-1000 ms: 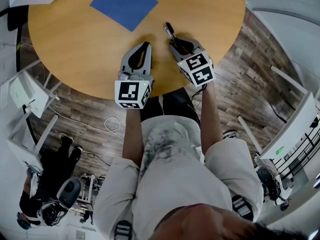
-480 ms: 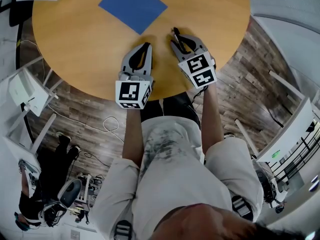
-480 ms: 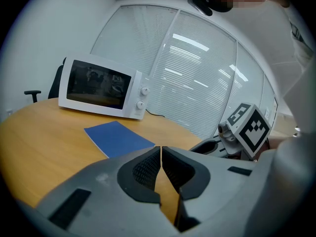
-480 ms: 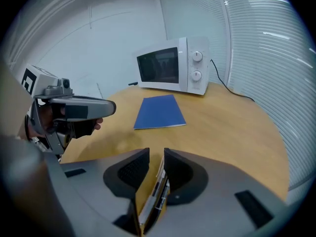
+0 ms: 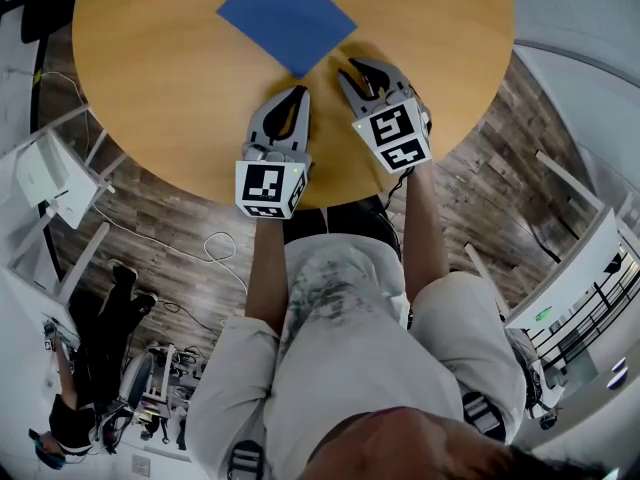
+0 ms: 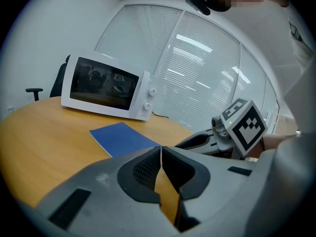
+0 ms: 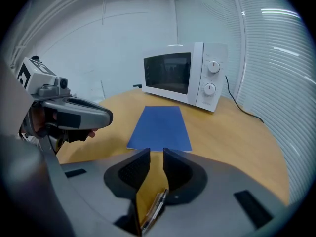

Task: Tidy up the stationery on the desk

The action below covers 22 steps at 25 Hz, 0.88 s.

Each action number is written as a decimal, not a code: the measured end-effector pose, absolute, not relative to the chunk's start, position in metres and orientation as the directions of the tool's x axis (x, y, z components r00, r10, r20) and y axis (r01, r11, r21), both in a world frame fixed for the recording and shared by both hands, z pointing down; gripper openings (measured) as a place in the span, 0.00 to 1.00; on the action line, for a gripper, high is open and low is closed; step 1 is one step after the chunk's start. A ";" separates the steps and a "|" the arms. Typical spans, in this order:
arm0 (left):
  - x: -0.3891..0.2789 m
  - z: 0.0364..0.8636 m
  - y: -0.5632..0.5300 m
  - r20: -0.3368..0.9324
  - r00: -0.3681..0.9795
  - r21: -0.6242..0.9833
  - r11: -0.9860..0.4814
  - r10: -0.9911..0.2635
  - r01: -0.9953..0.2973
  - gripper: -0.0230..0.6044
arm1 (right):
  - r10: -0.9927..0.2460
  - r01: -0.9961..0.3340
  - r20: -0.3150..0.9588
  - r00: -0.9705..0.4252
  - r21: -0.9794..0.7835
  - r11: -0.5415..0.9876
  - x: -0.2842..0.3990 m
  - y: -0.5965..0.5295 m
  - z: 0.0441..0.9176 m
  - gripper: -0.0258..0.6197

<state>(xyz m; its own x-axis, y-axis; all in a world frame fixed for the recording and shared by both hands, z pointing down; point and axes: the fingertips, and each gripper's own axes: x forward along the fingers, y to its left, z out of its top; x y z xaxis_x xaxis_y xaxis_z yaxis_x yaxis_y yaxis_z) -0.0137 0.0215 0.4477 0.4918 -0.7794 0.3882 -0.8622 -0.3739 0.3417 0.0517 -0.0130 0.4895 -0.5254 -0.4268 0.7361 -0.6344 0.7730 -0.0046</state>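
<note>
Gripping pen (image 7: 154, 210), right gripper (image 7: 156, 153) jaws just tightened (narrow gap); left gripper (image 6: 161, 148) jaws together.

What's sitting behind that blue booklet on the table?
A white microwave stands behind the blue booklet, apart from it, on the wooden table. The stretch of table directly behind the microwave is covered by it.

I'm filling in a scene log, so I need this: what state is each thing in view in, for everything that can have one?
left gripper: shut, nothing between its jaws.
right gripper: jaw tips apart, closed on a pen low between them.
pen: held in the right gripper.
notebook: closed, lying flat on the table.
microwave: door shut.
</note>
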 end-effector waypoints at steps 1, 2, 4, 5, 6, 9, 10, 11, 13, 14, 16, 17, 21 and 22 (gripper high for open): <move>-0.015 0.449 0.020 0.389 0.492 0.343 -0.373 -0.779 -0.862 0.06 | -0.428 -0.632 0.735 -0.525 0.000 0.775 0.049 -0.017 0.490 0.25; -0.016 0.449 0.018 0.390 0.493 0.345 -0.373 -0.778 -0.861 0.06 | -0.431 -0.630 0.734 -0.525 0.004 0.776 0.047 -0.020 0.490 0.23; -0.019 0.451 0.015 0.392 0.494 0.347 -0.372 -0.776 -0.861 0.06 | -0.434 -0.627 0.733 -0.524 0.013 0.779 0.043 -0.027 0.492 0.19; -0.020 0.452 0.014 0.393 0.494 0.348 -0.372 -0.775 -0.860 0.06 | -0.435 -0.623 0.733 -0.523 0.019 0.782 0.042 -0.030 0.494 0.18; -0.022 0.453 0.012 0.394 0.495 0.349 -0.372 -0.774 -0.860 0.06 | -0.435 -0.620 0.734 -0.521 0.025 0.784 0.040 -0.033 0.496 0.18; -0.027 0.455 0.006 0.399 0.497 0.353 -0.371 -0.770 -0.859 0.06 | -0.439 -0.619 0.735 -0.518 0.033 0.785 0.035 -0.043 0.499 0.15; -0.028 0.456 0.003 0.401 0.499 0.355 -0.372 -0.769 -0.858 0.06 | -0.440 -0.621 0.735 -0.515 0.034 0.783 0.033 -0.047 0.499 0.15; -0.029 0.457 0.001 0.402 0.500 0.356 -0.372 -0.767 -0.857 0.06 | -0.442 -0.622 0.736 -0.512 0.038 0.782 0.031 -0.051 0.498 0.15; -0.032 0.459 -0.003 0.405 0.503 0.359 -0.373 -0.764 -0.855 0.06 | -0.448 -0.617 0.739 -0.503 0.055 0.785 0.029 -0.059 0.499 0.15; -0.033 0.461 -0.005 0.406 0.505 0.361 -0.374 -0.762 -0.854 0.06 | -0.452 -0.613 0.741 -0.497 0.069 0.787 0.028 -0.063 0.501 0.15; -0.035 0.464 -0.009 0.411 0.509 0.364 -0.375 -0.757 -0.852 0.06 | -0.457 -0.601 0.746 -0.485 0.096 0.794 0.028 -0.070 0.505 0.15; -0.036 0.465 -0.011 0.412 0.511 0.365 -0.377 -0.755 -0.851 0.06 | -0.457 -0.596 0.749 -0.479 0.105 0.796 0.028 -0.073 0.508 0.15; -0.038 0.470 -0.019 0.418 0.517 0.369 -0.380 -0.747 -0.848 0.06 | -0.448 -0.581 0.764 -0.465 0.119 0.805 0.024 -0.086 0.517 0.15; -0.039 0.471 -0.021 0.420 0.518 0.370 -0.380 -0.746 -0.848 0.06 | -0.441 -0.575 0.770 -0.462 0.118 0.810 0.023 -0.088 0.521 0.15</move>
<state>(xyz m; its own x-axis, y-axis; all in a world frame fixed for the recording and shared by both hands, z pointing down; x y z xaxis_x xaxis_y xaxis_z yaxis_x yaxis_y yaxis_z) -0.0390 -0.0209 0.4713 0.5175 -0.7457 0.4196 -0.8478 -0.3803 0.3697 0.0231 -0.0881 0.5206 -0.4621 -0.4405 0.7697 -0.5751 0.8095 0.1181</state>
